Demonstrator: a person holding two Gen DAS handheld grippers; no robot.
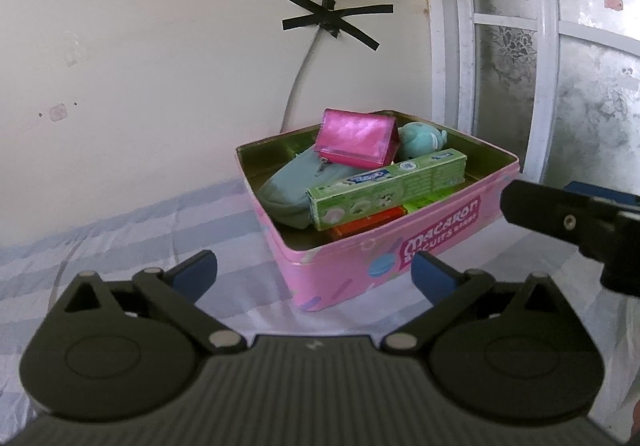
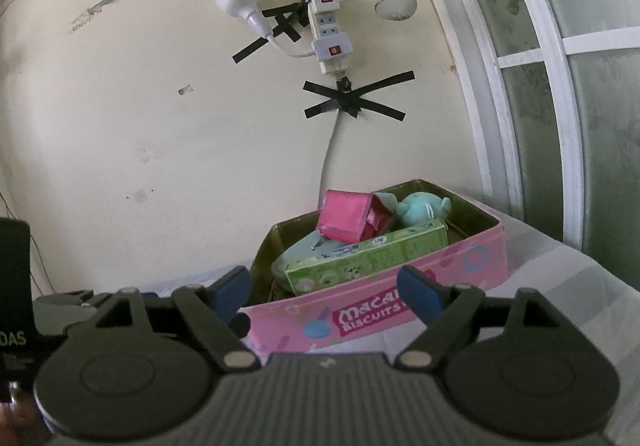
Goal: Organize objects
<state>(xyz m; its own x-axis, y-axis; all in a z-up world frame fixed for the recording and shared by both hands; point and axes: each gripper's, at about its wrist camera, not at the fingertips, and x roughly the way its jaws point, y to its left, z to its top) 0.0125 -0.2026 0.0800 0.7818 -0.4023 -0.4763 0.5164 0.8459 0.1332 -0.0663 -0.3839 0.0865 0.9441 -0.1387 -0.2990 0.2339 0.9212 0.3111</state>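
"Macaron Biscuits" pink tin (image 1: 352, 266)

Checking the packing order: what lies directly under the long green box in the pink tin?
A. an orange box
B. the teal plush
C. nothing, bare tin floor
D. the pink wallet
A: the green box rests across an orange box inside the pink tin.

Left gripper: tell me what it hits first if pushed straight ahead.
Probably the near corner of the pink biscuit tin, which sits between the open left gripper's fingers; depth is uncertain.
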